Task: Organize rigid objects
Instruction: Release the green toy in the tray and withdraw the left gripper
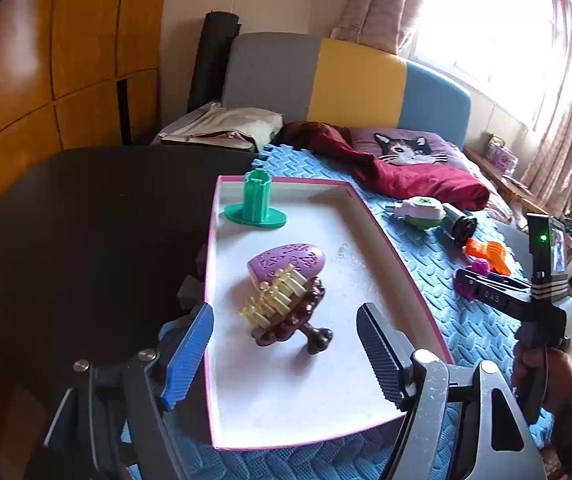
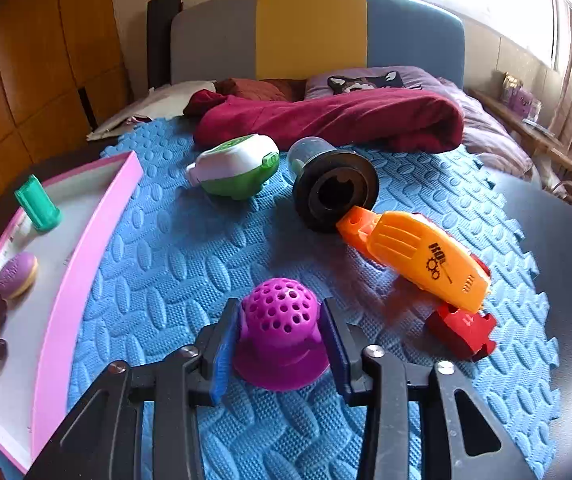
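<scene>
My left gripper (image 1: 286, 320) stands open over the pink-rimmed white tray (image 1: 390, 240). Just beyond its fingertips a brown toy with yellow pegs (image 1: 282, 304) lies against a purple egg shape (image 1: 286, 258); neither touches the pads. A green cylinder on a round base (image 1: 256, 204) stands at the tray's far end. In the right wrist view my right gripper (image 2: 280, 344) is shut on a purple perforated dome (image 2: 280, 320) that rests on the blue foam mat (image 2: 166, 280). Both pads press its sides.
On the mat beyond the dome lie a white-green toy (image 2: 238, 166), a black cylinder (image 2: 334, 196), an orange toy drill (image 2: 418, 260) and a red block (image 2: 462, 330). A red blanket (image 2: 346, 120) and pillows fill the bed's far end. The tray (image 2: 86, 248) lies left of the dome.
</scene>
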The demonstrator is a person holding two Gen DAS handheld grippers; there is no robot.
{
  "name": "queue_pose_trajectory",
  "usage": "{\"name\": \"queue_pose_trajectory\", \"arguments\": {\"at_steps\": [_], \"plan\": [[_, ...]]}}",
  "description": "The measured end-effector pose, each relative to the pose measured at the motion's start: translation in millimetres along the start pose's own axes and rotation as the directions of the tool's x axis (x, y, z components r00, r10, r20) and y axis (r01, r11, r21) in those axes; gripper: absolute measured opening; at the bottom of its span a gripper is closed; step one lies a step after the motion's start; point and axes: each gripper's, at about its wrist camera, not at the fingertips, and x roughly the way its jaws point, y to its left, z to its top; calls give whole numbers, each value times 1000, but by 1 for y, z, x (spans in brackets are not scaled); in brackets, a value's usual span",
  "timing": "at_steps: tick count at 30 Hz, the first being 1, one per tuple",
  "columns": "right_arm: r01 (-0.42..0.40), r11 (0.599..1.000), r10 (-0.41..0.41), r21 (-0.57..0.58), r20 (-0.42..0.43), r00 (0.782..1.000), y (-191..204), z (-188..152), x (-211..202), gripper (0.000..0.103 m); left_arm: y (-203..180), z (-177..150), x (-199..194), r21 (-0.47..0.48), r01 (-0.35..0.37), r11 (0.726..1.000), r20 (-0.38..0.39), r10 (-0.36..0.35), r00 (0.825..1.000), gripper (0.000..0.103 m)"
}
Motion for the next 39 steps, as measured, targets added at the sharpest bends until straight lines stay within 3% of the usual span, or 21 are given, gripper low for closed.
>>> {"name": "queue_pose_trajectory", "arguments": {"at_steps": [4,8,39], "plan": [[-8,1000,8,5,-2,1000,-2,0,1,38,0,0,-1,0,-28,1000,-6,28,1000,75],[-19,1000,19,-6,-6,1000,0,0,1,46,2,-1,-2,-5,-43,999,-15,43,999,75],[-6,1000,6,-12,3,1000,2,-1,0,44,25,-6,-2,-55,-103,993,-59,100,993,75]]}}
